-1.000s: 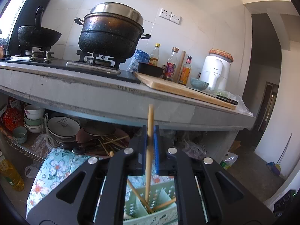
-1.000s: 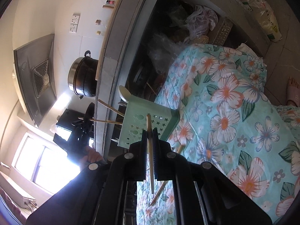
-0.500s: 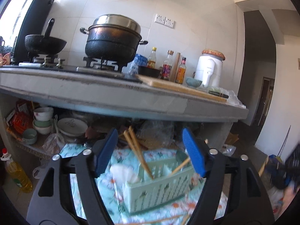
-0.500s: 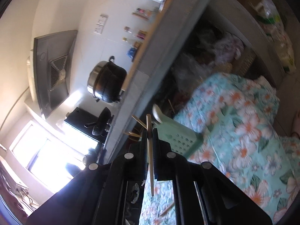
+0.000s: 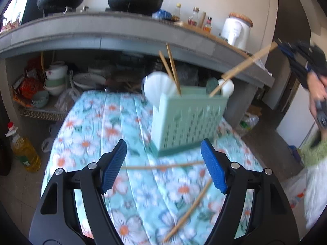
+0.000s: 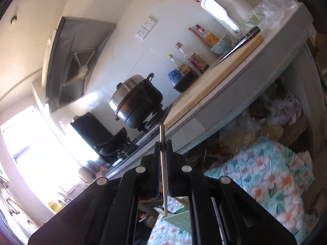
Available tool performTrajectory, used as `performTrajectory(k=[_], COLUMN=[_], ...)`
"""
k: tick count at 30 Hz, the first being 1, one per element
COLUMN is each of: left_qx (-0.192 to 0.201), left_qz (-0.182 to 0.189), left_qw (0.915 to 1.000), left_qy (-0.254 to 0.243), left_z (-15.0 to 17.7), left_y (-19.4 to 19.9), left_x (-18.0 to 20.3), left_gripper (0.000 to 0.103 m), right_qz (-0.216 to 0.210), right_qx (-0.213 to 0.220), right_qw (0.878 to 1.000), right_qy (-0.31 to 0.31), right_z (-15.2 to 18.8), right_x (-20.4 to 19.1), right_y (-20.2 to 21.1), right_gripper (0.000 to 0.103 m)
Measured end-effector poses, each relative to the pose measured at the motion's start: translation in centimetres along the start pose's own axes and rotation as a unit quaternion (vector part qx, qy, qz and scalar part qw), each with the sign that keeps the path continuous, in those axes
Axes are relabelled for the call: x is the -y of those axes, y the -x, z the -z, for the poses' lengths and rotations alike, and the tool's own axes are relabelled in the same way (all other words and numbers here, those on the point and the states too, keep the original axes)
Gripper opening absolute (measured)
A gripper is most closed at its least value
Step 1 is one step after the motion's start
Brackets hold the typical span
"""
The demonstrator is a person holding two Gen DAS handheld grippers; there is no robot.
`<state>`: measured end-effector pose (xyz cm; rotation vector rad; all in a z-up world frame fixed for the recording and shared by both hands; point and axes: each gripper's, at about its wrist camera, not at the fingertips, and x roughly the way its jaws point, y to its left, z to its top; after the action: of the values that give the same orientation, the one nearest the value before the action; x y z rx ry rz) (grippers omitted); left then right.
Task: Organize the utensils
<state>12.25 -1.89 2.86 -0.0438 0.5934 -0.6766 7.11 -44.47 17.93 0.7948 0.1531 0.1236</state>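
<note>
Over the flowered cloth (image 5: 92,134), the left gripper (image 5: 163,166) now gapes empty, its chopstick dropped among the pair (image 5: 170,69) standing in the green caddy (image 5: 188,120). Two chopsticks (image 5: 161,166) lie loose below it, likely next. Rightward, the right gripper (image 6: 162,149) has risen, clamped on another chopstick (image 6: 162,163).

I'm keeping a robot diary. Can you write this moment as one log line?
left gripper: open, empty | right gripper: shut on chopstick | basket: holds chopsticks, spoons | tablecloth: two loose chopsticks
</note>
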Motion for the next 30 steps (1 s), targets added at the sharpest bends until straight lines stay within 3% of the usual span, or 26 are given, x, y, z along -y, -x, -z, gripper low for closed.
performTrajectory(k=[9,14,16,18,20,30], left_qx=[-0.005,-0.014,-0.019,-0.022,-0.025,-0.044], left_qz=[-0.005,0.004,0.006,0.006,0.006,0.012], left_qw=[0.9993,0.9990,0.9988,0.9986,0.9985,0.9976], left_qy=[-0.038,-0.043,-0.044,-0.047,-0.049,-0.053], left_z=[1.5,1.7,1.8,1.9,2.0,2.4], left_y=[-0.1,-0.7,-0.9,-1.0,-1.2,-1.8], left_x=[1.1,2.0,2.3,2.5,2.6,3.4], left_gripper=[0.071,0.071,0.071,0.071,0.071,0.073], right_qz=[0.072,0.087,0.101,0.102,0.097,0.089], right_qx=[-0.048,-0.129,-0.139,-0.128,-0.111,-0.058], right_qw=[0.992,0.975,0.967,0.964,0.965,0.977], right_qy=[0.096,0.160,0.188,0.210,0.218,0.187], right_z=[4.0,7.7,8.4,8.5,8.1,6.1], right_x=[-1.8,-2.6,-3.1,-3.9,-4.5,-3.7], right_y=[-6.7,-9.6,-9.8,-9.1,-8.1,-0.8], right_gripper=[0.006,0.007,0.008,0.034,0.046,0.055])
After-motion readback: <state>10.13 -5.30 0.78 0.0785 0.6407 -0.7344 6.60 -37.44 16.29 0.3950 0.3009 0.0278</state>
